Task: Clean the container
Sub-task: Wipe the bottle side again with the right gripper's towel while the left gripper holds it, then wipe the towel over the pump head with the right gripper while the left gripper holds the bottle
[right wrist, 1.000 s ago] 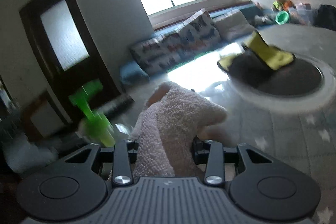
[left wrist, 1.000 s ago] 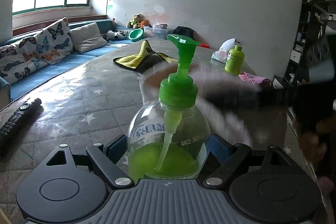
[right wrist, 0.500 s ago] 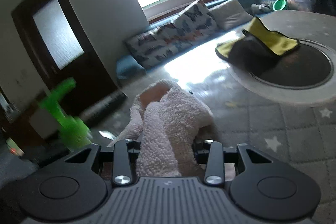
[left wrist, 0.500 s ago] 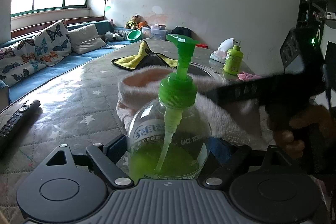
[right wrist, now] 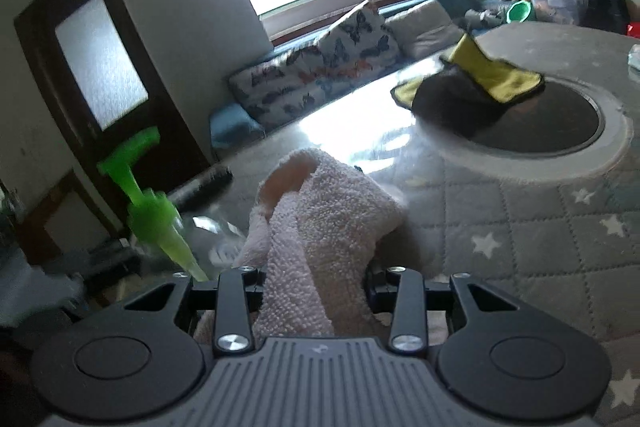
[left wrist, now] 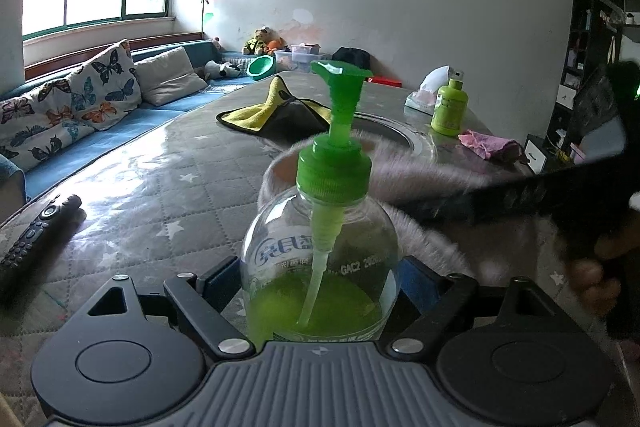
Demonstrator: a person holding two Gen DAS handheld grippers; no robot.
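Note:
A clear pump bottle [left wrist: 320,259] with a green pump head and green liquid stands upright between my left gripper's fingers, and the left gripper [left wrist: 320,283] is shut on it. My right gripper [right wrist: 316,275] is shut on a pale pink towel [right wrist: 316,227]. In the left wrist view that towel [left wrist: 452,227] is blurred and pressed against the bottle's far right side, with the right gripper's black body [left wrist: 560,195] and a hand behind it. In the right wrist view the bottle [right wrist: 160,215] shows at the towel's left.
The grey quilted table [left wrist: 160,195] carries a black remote [left wrist: 36,239] at left, a yellow and black cloth [left wrist: 276,111] on a round inset, a small green bottle [left wrist: 449,107], a tissue pack and a pink cloth [left wrist: 488,143]. A blue sofa with cushions lies beyond.
The right gripper has swept the towel around the bottle's far side, from behind it toward its right. The bottle stays held in the left gripper.

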